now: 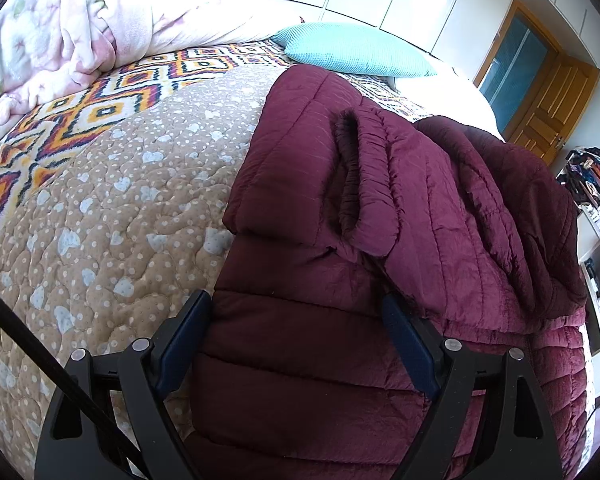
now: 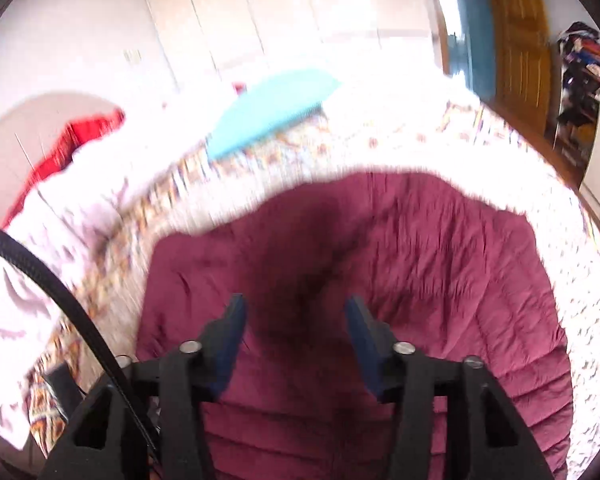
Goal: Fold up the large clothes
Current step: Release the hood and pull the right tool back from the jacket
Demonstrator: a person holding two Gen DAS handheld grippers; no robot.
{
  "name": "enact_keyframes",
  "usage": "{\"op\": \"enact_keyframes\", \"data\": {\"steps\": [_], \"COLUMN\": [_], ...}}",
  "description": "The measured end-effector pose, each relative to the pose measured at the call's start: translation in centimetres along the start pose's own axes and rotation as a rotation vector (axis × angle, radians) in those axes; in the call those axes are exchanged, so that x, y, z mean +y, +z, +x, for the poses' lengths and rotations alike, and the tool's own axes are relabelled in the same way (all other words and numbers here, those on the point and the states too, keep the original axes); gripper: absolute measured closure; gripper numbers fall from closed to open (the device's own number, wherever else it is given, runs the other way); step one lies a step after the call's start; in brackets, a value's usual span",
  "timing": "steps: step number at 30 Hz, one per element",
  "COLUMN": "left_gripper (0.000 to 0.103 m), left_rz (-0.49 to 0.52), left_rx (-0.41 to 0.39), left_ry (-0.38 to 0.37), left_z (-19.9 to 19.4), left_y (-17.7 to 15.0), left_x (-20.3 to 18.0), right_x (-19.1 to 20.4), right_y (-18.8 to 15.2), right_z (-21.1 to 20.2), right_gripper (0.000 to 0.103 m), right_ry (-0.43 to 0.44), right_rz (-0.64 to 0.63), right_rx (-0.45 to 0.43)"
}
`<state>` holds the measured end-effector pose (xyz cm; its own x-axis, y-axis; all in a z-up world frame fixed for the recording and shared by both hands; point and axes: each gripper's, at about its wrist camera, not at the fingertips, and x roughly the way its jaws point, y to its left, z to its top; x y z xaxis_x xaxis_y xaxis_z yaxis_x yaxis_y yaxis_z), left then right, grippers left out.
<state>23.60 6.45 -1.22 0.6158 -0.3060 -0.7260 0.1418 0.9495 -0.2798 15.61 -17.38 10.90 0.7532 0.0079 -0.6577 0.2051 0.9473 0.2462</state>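
Observation:
A maroon quilted puffer jacket (image 1: 380, 208) lies on the bed, partly folded, with an elastic cuff (image 1: 356, 168) turned up on top. My left gripper (image 1: 296, 304) is open, its blue pads either side of the jacket's near edge, holding nothing. In the blurred right wrist view the same jacket (image 2: 420, 264) spreads below my right gripper (image 2: 296, 312), which is open and empty just above the fabric.
The bed has a tan dotted quilt (image 1: 100, 208) and a patterned blanket (image 1: 80, 112). A pink crumpled comforter (image 1: 60, 32) and a teal pillow (image 1: 352, 50) lie at the far side. A wooden door (image 1: 552, 96) and a cluttered shelf (image 1: 588, 176) stand at right.

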Motion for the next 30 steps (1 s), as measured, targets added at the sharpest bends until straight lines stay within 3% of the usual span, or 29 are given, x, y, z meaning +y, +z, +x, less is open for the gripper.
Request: {"op": "enact_keyframes", "data": {"steps": [3, 7, 12, 15, 18, 21, 27, 30], "left_gripper": [0.017, 0.017, 0.017, 0.017, 0.017, 0.017, 0.017, 0.019], "left_rz": [-0.002, -0.002, -0.017, -0.039, -0.059, -0.048, 0.029, 0.107], "left_rx": [-0.001, -0.001, 0.001, 0.003, 0.012, 0.021, 0.046, 0.047], "left_ry": [-0.002, -0.003, -0.018, -0.041, -0.057, -0.037, 0.075, 0.209], "left_z": [0.0, 0.0, -0.1, -0.2, -0.2, -0.3, -0.5, -1.8], "left_y": [0.0, 0.0, 0.0, 0.1, 0.2, 0.0, -0.5, -0.6], "left_x": [0.0, 0.0, 0.2, 0.7, 1.0, 0.9, -0.5, -1.8], "right_x": [0.7, 0.4, 0.5, -0.4, -3.0, -6.2, -14.8, -18.2], "right_y": [-0.7, -3.3, -3.4, -3.5, -4.8, -7.0, -11.9, -14.0], "right_z": [2.9, 8.3, 7.2, 3.0, -2.4, -7.8, -18.6, -23.0], "right_gripper": [0.045, 0.045, 0.045, 0.043, 0.035, 0.035, 0.030, 0.029], "right_ry": [0.035, 0.033, 0.023, 0.052, 0.005, -0.086, -0.257, -0.301], "right_rz": [0.015, 0.064, 0.013, -0.022, -0.059, -0.083, -0.015, 0.045], "right_rx": [0.083, 0.257, 0.242, 0.205, 0.170, 0.142, 0.073, 0.053]}}
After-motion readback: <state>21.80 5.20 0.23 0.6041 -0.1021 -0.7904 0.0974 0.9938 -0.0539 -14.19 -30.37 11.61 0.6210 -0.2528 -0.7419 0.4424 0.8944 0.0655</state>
